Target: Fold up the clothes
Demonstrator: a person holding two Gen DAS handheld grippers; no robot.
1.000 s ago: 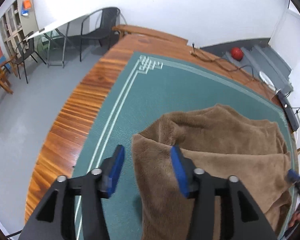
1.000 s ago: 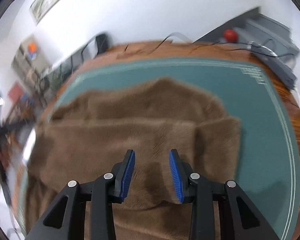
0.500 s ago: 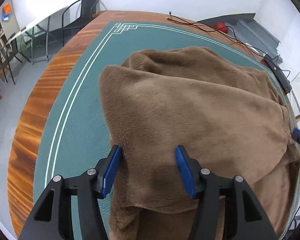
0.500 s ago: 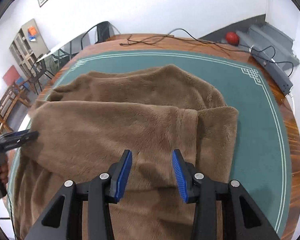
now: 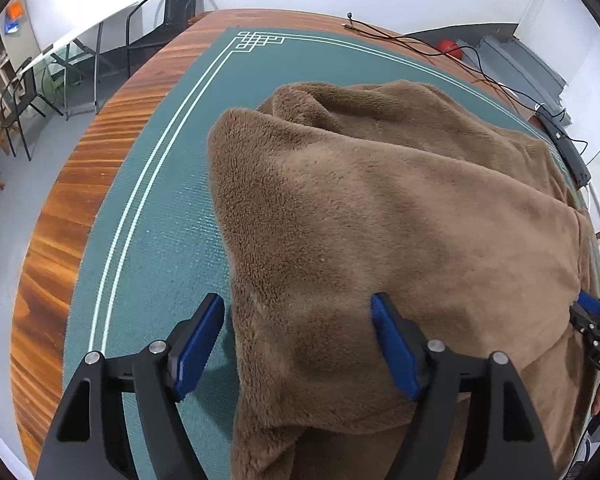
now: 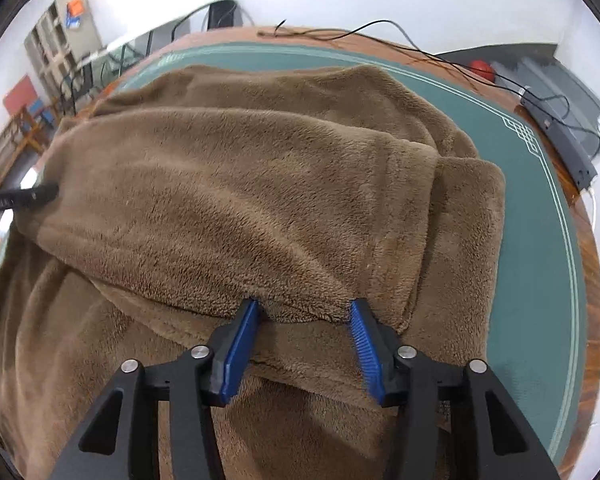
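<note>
Two grippers are what we are holding low over a brown fleece garment [image 5: 380, 220], both pointing steeply down. Our left gripper [image 5: 298, 344] is standing with its blue fingers [image 5: 198, 346] spread wide; they have just been opening, and the garment's folded left edge is lying loose between them, with the left finger over the green mat [image 5: 160, 220] and the right one resting against the pile. Our right gripper [image 6: 304, 344] is standing partly open, its fingers [image 6: 240, 348] having just been opening too; the hem of the folded-over upper layer is lying between the tips, and we cannot tell whether the pads are touching it. Beyond the fingers the garment is lying doubled over on the mat, covering most of its middle and reaching toward the near edge of the tabletop [image 5: 100, 152]. Farther out, the mat's white border lines are running toward its patterned corner. Past that, black cables [image 6: 380, 36] are trailing across the tabletop's far edge, and a power strip [image 6: 560, 140] is sitting near its far right corner.
</note>
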